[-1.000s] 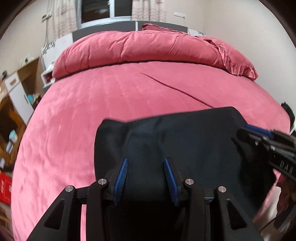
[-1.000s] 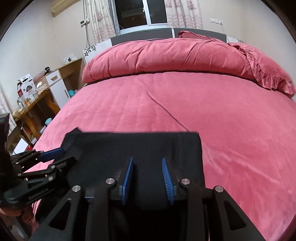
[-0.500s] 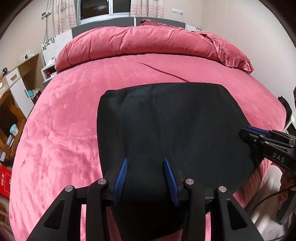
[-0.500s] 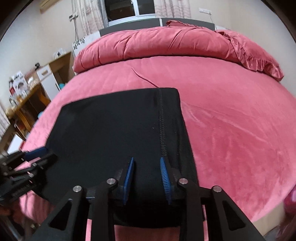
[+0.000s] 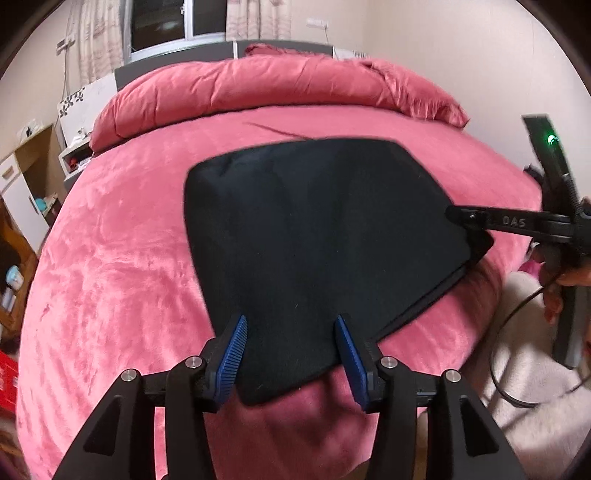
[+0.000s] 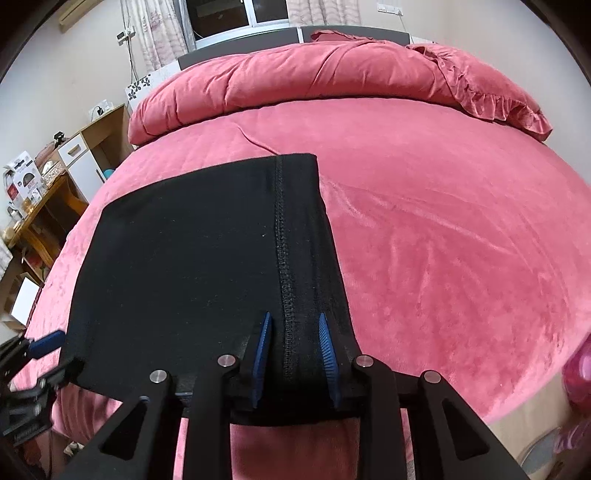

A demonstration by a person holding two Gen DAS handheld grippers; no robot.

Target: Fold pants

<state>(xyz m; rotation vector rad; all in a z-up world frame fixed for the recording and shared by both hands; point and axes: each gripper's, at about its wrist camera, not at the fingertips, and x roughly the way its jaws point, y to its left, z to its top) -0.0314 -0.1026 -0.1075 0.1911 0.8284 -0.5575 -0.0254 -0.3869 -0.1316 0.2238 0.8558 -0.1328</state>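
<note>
The black pants lie folded flat on the pink bed, near its front edge; in the right wrist view a stitched seam runs down their right side. My left gripper is open, its blue pads on either side of the near left corner of the pants, which hangs over the bed edge. My right gripper stands around the near right edge by the seam, its jaws narrow with cloth between them. The right gripper also shows in the left wrist view, at the pants' right corner.
A rolled pink duvet and a frilled pillow lie at the head of the bed. Wooden shelves and a desk with clutter stand to the left. A dark window is behind the headboard.
The pants went from held up in front of the cameras to spread flat on the bed. Both grippers pulled back toward the front edge, and the left jaws have widened.
</note>
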